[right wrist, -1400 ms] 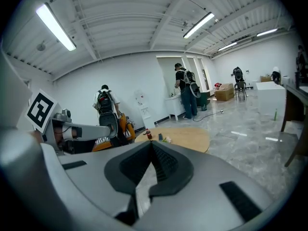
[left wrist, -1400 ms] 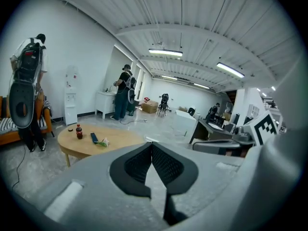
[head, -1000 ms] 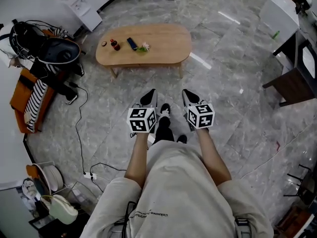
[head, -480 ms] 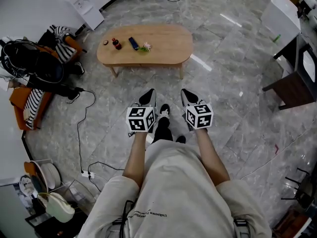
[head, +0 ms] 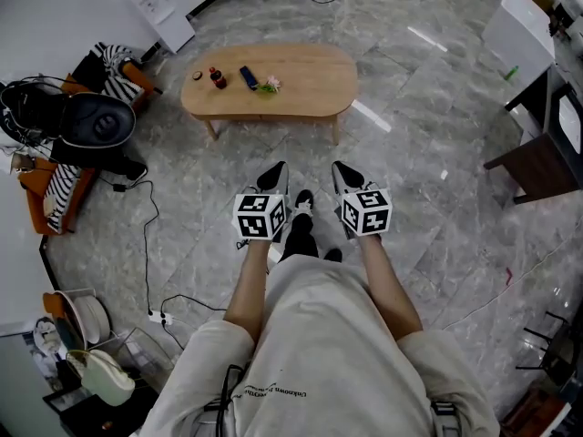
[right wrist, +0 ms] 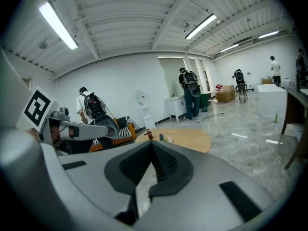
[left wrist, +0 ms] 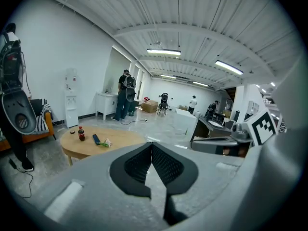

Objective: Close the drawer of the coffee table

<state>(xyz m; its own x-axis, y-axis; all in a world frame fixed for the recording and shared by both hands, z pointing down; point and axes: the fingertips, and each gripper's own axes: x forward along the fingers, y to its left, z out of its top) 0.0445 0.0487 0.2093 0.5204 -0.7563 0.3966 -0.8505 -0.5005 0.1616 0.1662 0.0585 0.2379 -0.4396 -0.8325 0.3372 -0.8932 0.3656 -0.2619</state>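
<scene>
The oval wooden coffee table [head: 301, 87] stands on the marble floor well ahead of me; no drawer shows on it from here. My left gripper [head: 274, 175] and right gripper [head: 343, 175] are held side by side over the floor, short of the table, both pointing at it. The jaws of each are shut with nothing between them. From the left gripper [left wrist: 151, 144] the table [left wrist: 110, 139] lies ahead to the left; from the right gripper [right wrist: 152, 143] the table [right wrist: 190, 138] lies just beyond the tips.
On the tabletop are a small red-capped bottle [head: 219, 78], a dark flat device [head: 249, 77] and a small green wrapper [head: 267, 86]. A person with a dark backpack [head: 86, 121] is by the orange sofa at left. Cables [head: 146, 235] trail on the floor; a dark desk [head: 547, 148] stands at right.
Both grippers have kept their places. The person with the backpack at the left has shifted about beside the sofa.
</scene>
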